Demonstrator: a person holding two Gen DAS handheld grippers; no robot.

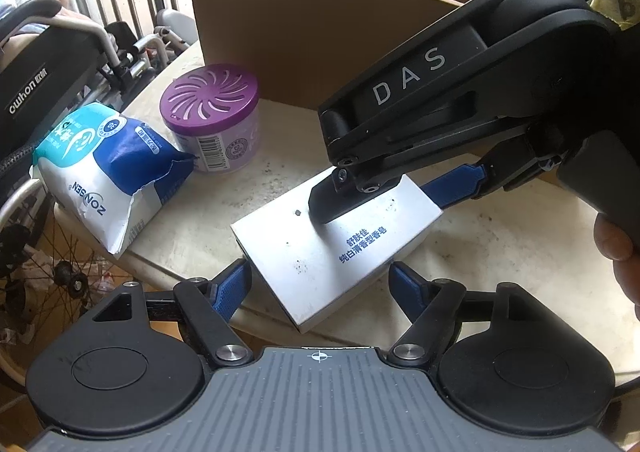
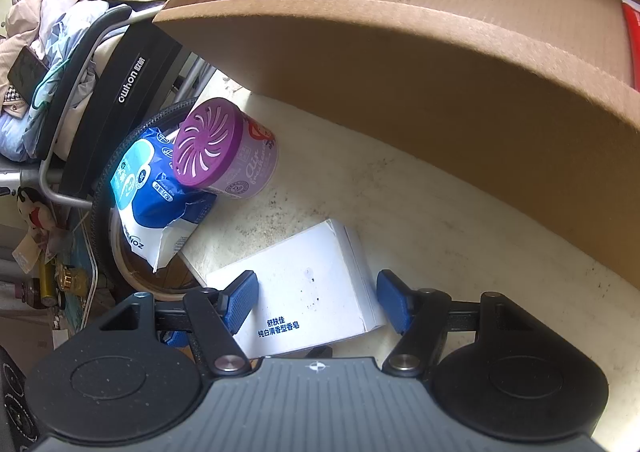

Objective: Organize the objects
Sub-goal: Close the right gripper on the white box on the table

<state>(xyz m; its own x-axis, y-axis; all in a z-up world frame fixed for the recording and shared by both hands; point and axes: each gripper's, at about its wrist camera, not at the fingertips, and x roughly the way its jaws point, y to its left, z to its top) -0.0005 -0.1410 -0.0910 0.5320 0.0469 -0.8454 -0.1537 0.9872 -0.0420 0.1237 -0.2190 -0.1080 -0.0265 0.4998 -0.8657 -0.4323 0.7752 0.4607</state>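
Left claw is sitting with its jaws apart, blue pads either side of the near corner of the soap box, and I'm seeing a sliver of daylight on both sides, so it's not squeezing anything. That box is lying flat right in front of the claw, its near corner poking out past the table edge. Coming in from the claw's right, the right claw is hanging over the far half of the box, one finger over the top face and the other just past the far edge. A hand is gripping its handle. Ahead and to the left, the purple can is standing upright, touching the wipes pack beside it. The carton is sitting further ahead, open side up. A wheelchair is parked off to the far left.

Right wrist view: the right claw is spread too, with the box lying between and under the pads. The left pad is overlapping the box top, the right one is sitting just beside its side wall; can't tell if either is actually touching. Can and wipes are sitting ahead-left, still well apart from the box. The carton wall is looming ahead and to the right, with something red showing inside.
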